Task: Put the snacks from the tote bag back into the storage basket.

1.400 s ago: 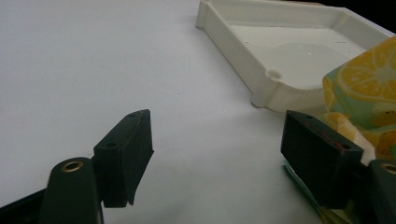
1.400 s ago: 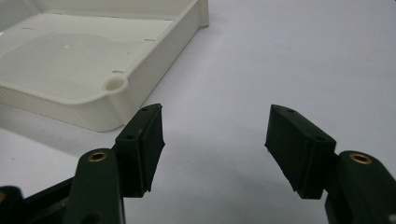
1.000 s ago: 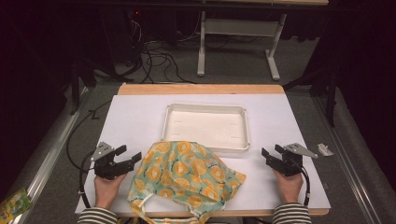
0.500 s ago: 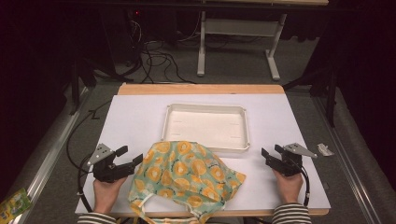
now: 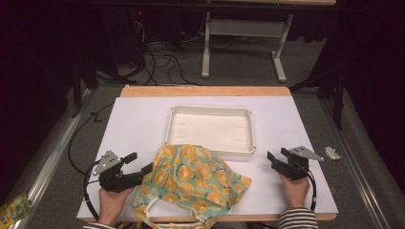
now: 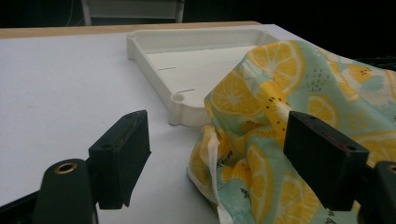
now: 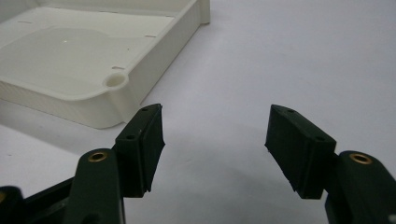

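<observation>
The soft cloth bag with orange slices printed on it (image 5: 188, 180) lies crumpled on the white table (image 5: 138, 124), its far edge lapping over the near rim of the empty white plastic tray (image 5: 210, 129). The left gripper (image 5: 138, 164) has its jaws wide apart around the bag's edge, not squeezing yet, and the right gripper (image 5: 277, 155) waits off to the side with its jaws apart, holding nothing. I think nothing is done yet; it all looks like the very start.

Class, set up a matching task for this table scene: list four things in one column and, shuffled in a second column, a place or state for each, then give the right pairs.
Things:
1. white tray
2. lemon-print bag
3. left tool
4. right tool

Places or states:
A. open, over bare white table, right of the tray
B. crumpled at the near table edge, overlapping the tray's near rim
C. empty, mid-table
D. open, its jaws at the bag's left edge

Pairs: 1-C, 2-B, 3-D, 4-A
</observation>
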Available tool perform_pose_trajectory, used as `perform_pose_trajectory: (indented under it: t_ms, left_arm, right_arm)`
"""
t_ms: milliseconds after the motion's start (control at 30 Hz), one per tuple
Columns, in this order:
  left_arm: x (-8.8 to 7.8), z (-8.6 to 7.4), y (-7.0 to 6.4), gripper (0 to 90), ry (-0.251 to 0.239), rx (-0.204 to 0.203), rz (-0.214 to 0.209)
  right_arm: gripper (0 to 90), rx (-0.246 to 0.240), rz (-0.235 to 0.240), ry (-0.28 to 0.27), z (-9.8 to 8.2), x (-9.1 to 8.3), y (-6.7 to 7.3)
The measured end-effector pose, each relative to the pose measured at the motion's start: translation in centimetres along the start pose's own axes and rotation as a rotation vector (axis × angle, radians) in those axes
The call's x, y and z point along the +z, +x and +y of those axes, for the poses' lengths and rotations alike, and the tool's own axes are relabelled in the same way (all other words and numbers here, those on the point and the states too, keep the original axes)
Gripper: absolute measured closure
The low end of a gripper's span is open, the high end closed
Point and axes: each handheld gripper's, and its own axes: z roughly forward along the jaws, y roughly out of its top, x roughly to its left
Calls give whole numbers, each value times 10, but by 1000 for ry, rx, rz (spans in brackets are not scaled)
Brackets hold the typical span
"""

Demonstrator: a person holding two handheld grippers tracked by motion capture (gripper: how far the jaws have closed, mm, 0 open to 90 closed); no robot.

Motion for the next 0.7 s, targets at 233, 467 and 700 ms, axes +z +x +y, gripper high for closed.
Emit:
perform_pose_trajectory:
  t_ms: [233,467,700]
  left_arm:
    - [-1,-1,-6,249,16,11,-18]
    - [8,-6,-10,309,61,30,-32]
    - [19,-10,-13,431,91,39,-48]
  right_arm:
    - [375,-6,0,3,0,0,0]
    - [375,-2,3,7,0,1,0]
    - [375,-10,2,3,0,0,1]
